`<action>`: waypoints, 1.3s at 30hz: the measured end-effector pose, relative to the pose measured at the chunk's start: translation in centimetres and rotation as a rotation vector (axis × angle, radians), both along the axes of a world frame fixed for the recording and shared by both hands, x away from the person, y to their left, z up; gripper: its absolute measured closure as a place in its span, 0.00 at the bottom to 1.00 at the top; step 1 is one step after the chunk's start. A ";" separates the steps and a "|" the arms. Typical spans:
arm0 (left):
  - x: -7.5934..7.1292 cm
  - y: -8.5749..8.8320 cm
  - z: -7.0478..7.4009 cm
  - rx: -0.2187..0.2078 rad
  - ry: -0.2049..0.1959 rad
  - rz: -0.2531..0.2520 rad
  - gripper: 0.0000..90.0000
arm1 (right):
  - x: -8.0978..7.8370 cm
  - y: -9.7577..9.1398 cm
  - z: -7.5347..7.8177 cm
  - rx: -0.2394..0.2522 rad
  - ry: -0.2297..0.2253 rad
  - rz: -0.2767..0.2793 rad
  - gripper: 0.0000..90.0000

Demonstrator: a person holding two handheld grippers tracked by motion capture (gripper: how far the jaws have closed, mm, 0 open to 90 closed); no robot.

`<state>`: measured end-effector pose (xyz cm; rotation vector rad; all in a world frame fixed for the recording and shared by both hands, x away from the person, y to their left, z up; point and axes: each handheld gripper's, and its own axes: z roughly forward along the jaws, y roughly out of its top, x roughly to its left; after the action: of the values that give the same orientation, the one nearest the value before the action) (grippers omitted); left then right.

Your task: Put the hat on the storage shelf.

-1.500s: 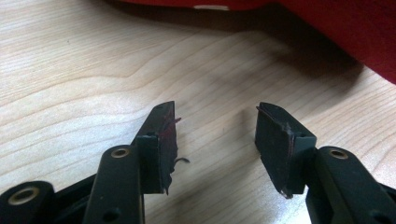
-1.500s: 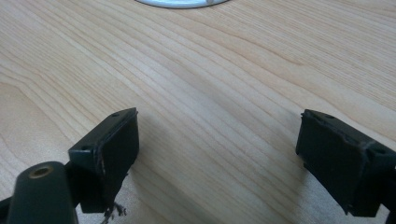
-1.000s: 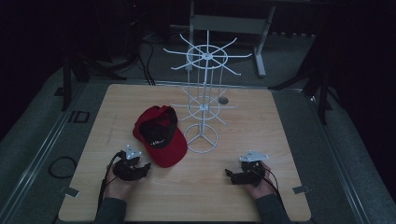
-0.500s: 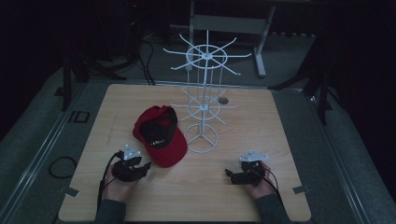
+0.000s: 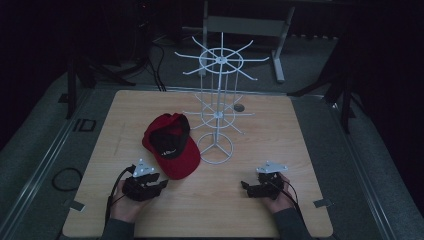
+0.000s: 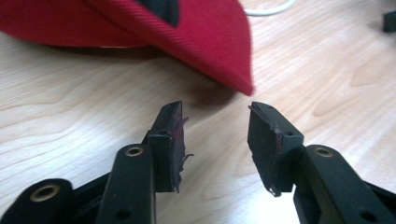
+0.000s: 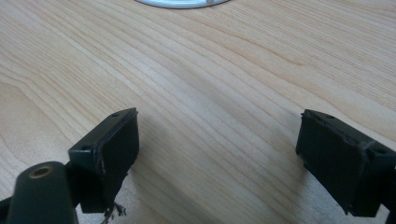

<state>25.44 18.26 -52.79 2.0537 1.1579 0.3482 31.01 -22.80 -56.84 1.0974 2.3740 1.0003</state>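
Here the red cap (image 5: 170,145) lies left of the white wire rack (image 5: 216,115), its brim just beyond the open, empty left gripper (image 6: 215,140); the right gripper (image 7: 217,158), spread wide, is farther off.

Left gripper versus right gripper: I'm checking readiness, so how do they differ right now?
The left gripper has a narrower jaw gap than the right gripper. The left points at the red cap's brim; the right faces bare table. Both are open and hold nothing.
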 end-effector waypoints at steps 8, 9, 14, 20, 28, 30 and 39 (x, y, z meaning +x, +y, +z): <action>-0.4 -1.4 0.0 0.020 0.003 -0.104 0.85 | 0.0 0.0 0.0 0.000 0.000 0.000 0.15; -0.5 -1.6 0.0 0.024 0.001 -0.118 0.90 | 0.0 0.0 0.0 -0.001 0.000 0.000 0.15; -0.3 -2.7 -0.2 0.038 -0.006 -0.165 1.00 | 0.0 0.0 0.0 0.000 0.000 0.000 0.15; 0.6 -3.5 -0.8 0.042 0.002 -0.176 1.00 | 0.0 0.0 0.0 0.000 -0.001 0.001 0.15; 1.7 -2.8 -1.0 0.122 -0.008 -0.119 1.00 | 0.0 0.0 0.0 0.000 0.000 0.000 0.15; 2.1 -2.6 -0.8 0.122 -0.013 -0.107 1.00 | 0.0 0.0 0.0 0.000 0.000 0.000 0.15; 3.8 -1.1 -0.3 0.096 0.002 -0.048 0.90 | 0.0 0.0 0.0 0.000 0.000 0.000 0.15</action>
<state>29.23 17.14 -53.13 2.1613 1.1101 0.3853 31.03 -22.79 -56.84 1.0975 2.3741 1.0000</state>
